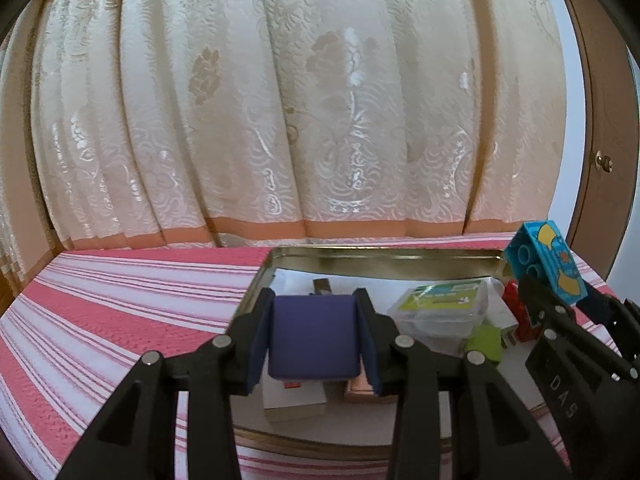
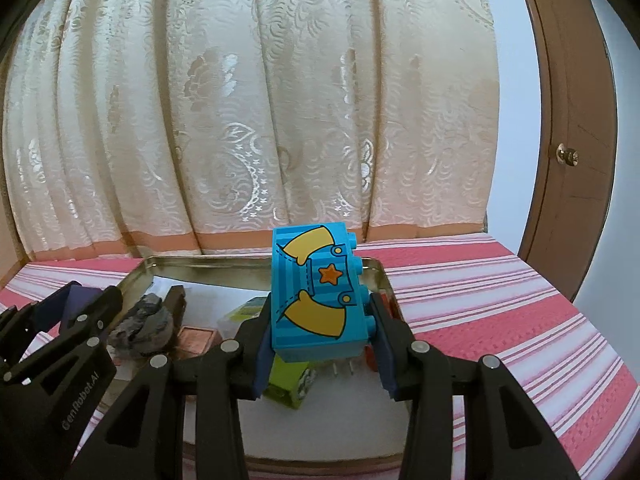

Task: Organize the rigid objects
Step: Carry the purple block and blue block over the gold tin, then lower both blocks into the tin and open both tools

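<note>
My left gripper (image 1: 315,332) is shut on a dark blue block (image 1: 312,340) and holds it above the left part of a metal tray (image 1: 360,258). My right gripper (image 2: 320,336) is shut on a light blue toy brick (image 2: 316,296) with yellow sleeves and an orange star, tilted, above the tray's right side (image 2: 378,276). The brick also shows in the left wrist view (image 1: 548,264). The left gripper shows at the left edge of the right wrist view (image 2: 86,304).
The tray holds a clear box with a green label (image 1: 440,308), a green piece (image 2: 290,386), a red piece (image 1: 516,312), a grey crumpled lump (image 2: 146,324), a pink square box (image 2: 196,340). The tray lies on a pink striped cloth (image 2: 500,312). Cream curtain (image 1: 280,120) behind; wooden door (image 2: 568,152) right.
</note>
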The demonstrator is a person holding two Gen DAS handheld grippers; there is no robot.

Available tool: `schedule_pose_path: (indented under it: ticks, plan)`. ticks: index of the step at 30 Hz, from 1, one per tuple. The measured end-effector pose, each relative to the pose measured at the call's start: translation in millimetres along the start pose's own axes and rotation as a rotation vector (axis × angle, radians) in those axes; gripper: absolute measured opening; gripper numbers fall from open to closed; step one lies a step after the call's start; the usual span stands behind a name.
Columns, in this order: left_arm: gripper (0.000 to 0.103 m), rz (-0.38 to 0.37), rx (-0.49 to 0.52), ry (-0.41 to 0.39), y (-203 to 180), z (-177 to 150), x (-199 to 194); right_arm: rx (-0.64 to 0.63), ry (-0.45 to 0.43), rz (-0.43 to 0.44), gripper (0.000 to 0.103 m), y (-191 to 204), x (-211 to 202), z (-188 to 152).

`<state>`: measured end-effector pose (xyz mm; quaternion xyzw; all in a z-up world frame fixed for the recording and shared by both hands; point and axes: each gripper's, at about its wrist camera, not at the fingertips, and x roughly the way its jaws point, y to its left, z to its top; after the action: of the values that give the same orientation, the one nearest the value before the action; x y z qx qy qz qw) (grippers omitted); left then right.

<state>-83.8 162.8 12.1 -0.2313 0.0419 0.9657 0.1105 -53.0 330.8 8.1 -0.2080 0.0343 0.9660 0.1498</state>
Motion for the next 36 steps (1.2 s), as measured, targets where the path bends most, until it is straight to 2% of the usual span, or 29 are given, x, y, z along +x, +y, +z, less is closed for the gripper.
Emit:
schedule_pose_path:
  ticks: [10,15,22,28,34,36]
  plan:
    - [0.039,-0.014,0.034,0.031,-21,3,17,-0.025,0.023,-0.032,0.046,-6,15,4]
    - [0.039,-0.014,0.055,0.066,-30,1,28,-0.031,0.071,-0.034,0.046,-10,28,5]
    - [0.039,0.014,0.088,0.077,-37,0,35,-0.034,0.155,0.002,0.046,-7,45,2]
    - [0.039,-0.014,0.084,0.112,-36,-1,46,-0.026,0.206,0.020,0.046,-8,53,-2]
    - [0.039,-0.005,0.072,0.107,-30,-2,45,-0.062,0.208,0.043,0.045,0,54,-3]
    - [0.041,0.005,0.068,0.107,-29,-2,45,-0.063,0.207,0.077,0.045,0,54,-2]
